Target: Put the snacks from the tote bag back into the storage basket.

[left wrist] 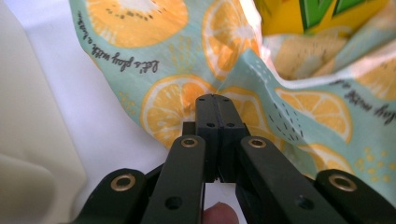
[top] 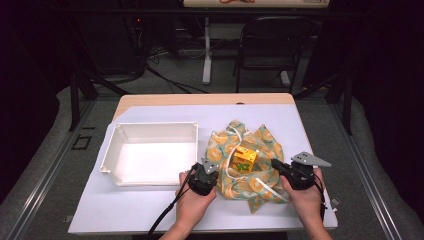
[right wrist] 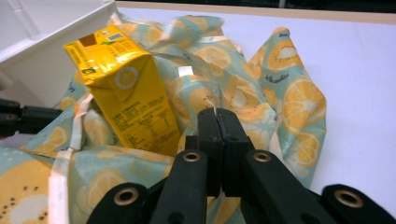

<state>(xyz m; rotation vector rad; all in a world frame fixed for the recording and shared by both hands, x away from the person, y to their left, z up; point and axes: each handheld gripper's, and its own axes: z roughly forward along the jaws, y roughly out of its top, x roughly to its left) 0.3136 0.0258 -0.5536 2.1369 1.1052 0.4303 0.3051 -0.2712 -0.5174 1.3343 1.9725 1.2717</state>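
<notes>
high view: citrus-print cloth bag (top: pixel 245 167) lies crumpled on the tabletop (top: pixel 150 207), right of the white tray (top: pixel 150 152). yellow carton (top: pixel 245 159) sits in the bag's middle. left gripper (top: pixel 209 170) at the bag's left edge, right gripper (top: pixel 278 165) at its right edge.

left gripper view: jaws together, pinching a fold of the bag (left wrist: pixel 196 70).

right gripper view: jaws together, clamped on bag fabric (right wrist: pixel 243 98); carton (right wrist: pixel 126 93) tilted, just left of the jaws.
</notes>
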